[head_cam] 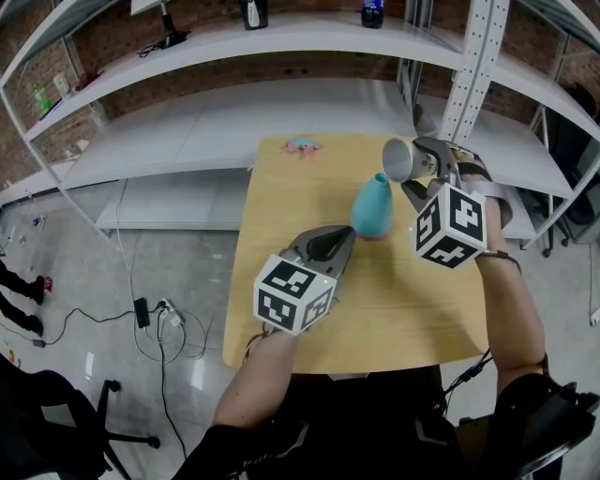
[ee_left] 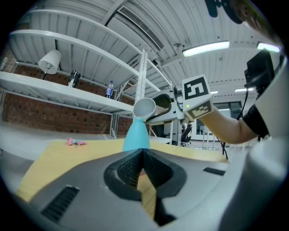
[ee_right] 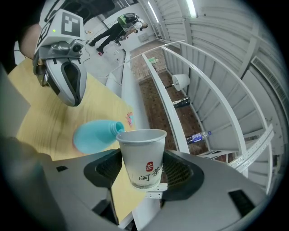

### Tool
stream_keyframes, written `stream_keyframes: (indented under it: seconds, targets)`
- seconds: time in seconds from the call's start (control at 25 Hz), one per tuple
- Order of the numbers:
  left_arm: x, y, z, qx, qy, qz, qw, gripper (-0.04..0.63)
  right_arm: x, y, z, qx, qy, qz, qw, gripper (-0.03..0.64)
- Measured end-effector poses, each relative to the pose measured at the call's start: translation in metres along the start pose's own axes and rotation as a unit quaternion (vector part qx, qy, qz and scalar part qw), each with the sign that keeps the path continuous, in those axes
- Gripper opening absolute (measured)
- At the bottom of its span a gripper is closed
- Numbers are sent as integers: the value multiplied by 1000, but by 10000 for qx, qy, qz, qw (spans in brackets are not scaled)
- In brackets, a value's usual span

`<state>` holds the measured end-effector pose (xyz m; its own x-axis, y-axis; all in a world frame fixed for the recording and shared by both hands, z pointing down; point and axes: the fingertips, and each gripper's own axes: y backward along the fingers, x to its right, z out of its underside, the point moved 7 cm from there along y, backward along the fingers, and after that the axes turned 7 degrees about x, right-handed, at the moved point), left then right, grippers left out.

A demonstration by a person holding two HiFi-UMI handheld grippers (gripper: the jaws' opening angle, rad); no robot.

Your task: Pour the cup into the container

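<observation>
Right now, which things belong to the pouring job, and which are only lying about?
For the job: paper cup in the right claw; teal container.
Lying about: pink item; plastic bottle; lamp.

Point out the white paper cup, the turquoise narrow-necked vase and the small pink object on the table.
white paper cup (ee_right: 141, 155): right gripper view, side wall.
turquoise narrow-necked vase (head_cam: 372, 208): head view, wide body.
small pink object (head_cam: 302, 146): head view, its middle.

Wooden table (head_cam: 403, 309): small pink item (head_cam: 302, 146) at far edge. White shelves (head_cam: 187, 122) behind, against brick wall; top shelf bears bottle (head_cam: 372, 13) and dark can (head_cam: 254, 13). Cables (head_cam: 159, 323) on floor, left of table.
</observation>
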<state>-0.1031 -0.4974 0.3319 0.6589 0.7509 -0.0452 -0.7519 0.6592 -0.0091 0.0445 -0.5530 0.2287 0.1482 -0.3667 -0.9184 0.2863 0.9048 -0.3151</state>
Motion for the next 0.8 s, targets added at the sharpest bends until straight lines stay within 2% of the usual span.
stream_keyframes:
  seconds: [0.56, 0.72, 0.8]
  targets:
    - [1, -1, 1, -40, -2, 21, 10000, -8, -1, 0, -1, 31, 72, 10, 10000, 288]
    - [1, 0, 3, -45, -2, 23, 10000, -9, 0, 0, 0, 79, -84, -3, 9999, 288]
    - [1, -1, 3, -55, 3, 29, 10000, -8, 0, 0, 2, 172, -322, -62, 9993, 288]
